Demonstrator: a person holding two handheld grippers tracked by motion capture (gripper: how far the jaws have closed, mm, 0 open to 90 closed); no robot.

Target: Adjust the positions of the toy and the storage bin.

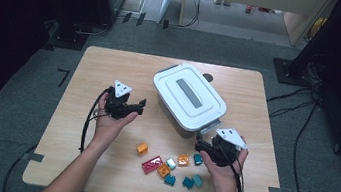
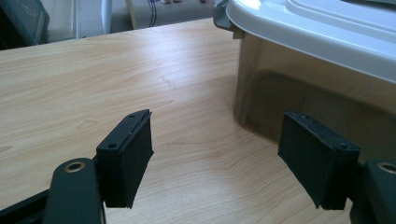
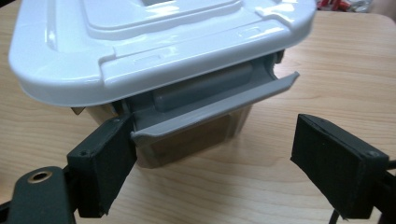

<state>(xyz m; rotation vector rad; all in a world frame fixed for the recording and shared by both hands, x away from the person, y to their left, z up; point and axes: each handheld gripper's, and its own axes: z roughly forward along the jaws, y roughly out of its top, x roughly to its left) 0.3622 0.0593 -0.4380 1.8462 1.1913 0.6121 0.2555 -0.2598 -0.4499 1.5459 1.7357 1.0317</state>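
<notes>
A clear plastic box with a white lid (image 1: 188,98) stands on the wooden table (image 1: 107,67), right of centre. My left gripper (image 1: 139,106) hovers open just left of the box, jaws pointing at its side wall (image 2: 327,93), nothing between them (image 2: 222,158). At the box's near right corner my right gripper (image 1: 199,143) is open. Its jaws (image 3: 219,163) face the grey latch (image 3: 219,107), which is flipped outward from under the lid (image 3: 154,42). The left jaw pad (image 3: 105,158) sits close beside the latch's end; whether they touch I cannot tell.
Several small bricks lie near the table's front edge: an orange one (image 1: 142,148), a red one (image 1: 151,164), a second orange one (image 1: 182,160) and teal ones (image 1: 198,159). Cables trail over the floor to the right (image 1: 304,135).
</notes>
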